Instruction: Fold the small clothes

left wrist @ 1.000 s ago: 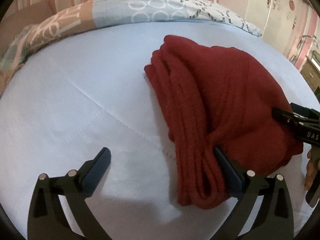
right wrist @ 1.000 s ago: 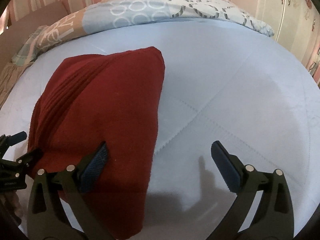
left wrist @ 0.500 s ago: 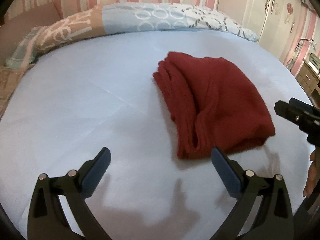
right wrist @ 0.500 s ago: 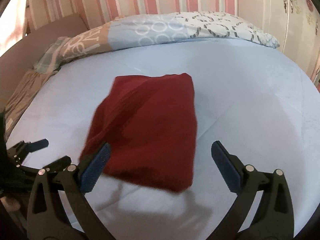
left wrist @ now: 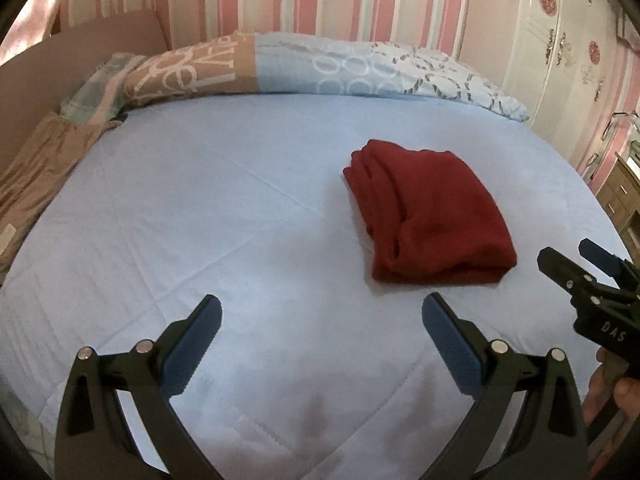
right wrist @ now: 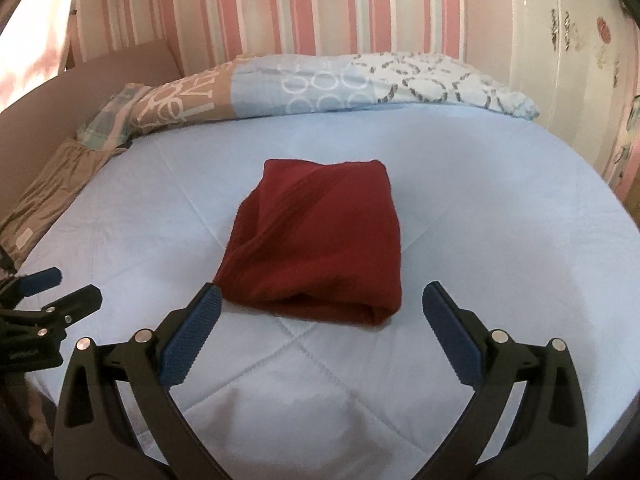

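A dark red knitted garment (left wrist: 428, 212) lies folded in a compact bundle on the light blue bed sheet (left wrist: 200, 216). It also shows in the right wrist view (right wrist: 320, 236). My left gripper (left wrist: 322, 344) is open and empty, held above the sheet, nearer than the garment and to its left. My right gripper (right wrist: 322, 340) is open and empty, just in front of the garment's near edge and not touching it. The right gripper shows at the right edge of the left wrist view (left wrist: 580, 276); the left gripper shows at the left edge of the right wrist view (right wrist: 48, 300).
A patterned blue and tan pillow (left wrist: 304, 68) lies along the far side of the bed. Brown and checked bedding (left wrist: 48, 160) lies at the left edge. A white wardrobe (left wrist: 568, 52) and wooden drawers (left wrist: 624, 200) stand to the right.
Both grippers have let go of the garment and pulled back and up from it. The garment now lies alone on the sheet, farther away in both views.
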A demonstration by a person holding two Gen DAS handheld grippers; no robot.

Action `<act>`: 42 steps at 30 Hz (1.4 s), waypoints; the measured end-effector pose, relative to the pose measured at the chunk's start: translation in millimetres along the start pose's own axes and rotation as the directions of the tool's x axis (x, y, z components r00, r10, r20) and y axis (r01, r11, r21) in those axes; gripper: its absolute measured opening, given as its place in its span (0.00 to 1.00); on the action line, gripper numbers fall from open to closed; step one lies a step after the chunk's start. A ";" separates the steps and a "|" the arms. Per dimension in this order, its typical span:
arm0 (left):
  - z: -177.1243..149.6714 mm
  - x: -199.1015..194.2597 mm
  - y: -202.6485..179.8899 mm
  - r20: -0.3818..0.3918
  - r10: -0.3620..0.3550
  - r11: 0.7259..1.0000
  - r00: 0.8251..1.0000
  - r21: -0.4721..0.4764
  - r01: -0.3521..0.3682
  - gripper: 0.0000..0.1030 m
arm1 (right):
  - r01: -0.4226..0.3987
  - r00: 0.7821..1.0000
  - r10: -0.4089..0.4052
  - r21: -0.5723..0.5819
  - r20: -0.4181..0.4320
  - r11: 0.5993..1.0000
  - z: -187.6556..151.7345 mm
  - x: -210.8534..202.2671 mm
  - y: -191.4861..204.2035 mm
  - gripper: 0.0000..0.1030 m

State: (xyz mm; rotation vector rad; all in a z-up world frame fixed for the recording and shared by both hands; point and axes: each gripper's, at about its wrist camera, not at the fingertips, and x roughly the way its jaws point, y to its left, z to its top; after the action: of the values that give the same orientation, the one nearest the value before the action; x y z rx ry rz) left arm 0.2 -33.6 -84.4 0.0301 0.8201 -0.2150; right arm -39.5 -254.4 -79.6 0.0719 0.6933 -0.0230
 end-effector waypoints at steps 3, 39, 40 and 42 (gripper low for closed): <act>-7.1 -14.9 -3.1 0.022 0.000 1.000 1.000 0.006 -0.001 0.98 | 0.017 0.998 -0.017 -0.008 0.054 1.000 -6.4 -21.4 7.5 0.97; -33.2 -104.4 -10.4 0.188 0.066 0.998 0.980 -0.022 -0.063 0.98 | 0.096 0.979 -0.091 -0.018 0.180 0.995 -29.6 -106.2 33.9 0.97; -32.8 -105.2 -9.0 0.185 0.061 0.998 0.981 -0.025 -0.057 0.98 | 0.096 0.979 -0.091 -0.017 0.181 0.995 -29.7 -106.5 33.5 0.97; -32.2 -105.9 -7.2 0.183 0.056 0.998 0.982 -0.033 -0.050 0.98 | 0.096 0.979 -0.092 -0.015 0.184 0.995 -29.7 -106.9 32.8 0.97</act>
State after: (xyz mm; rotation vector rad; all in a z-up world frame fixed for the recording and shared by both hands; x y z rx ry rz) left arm -94.6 -18.2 -28.9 0.0052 0.6373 -0.1533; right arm -139.2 -219.8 -32.1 0.0137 0.5127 -0.1112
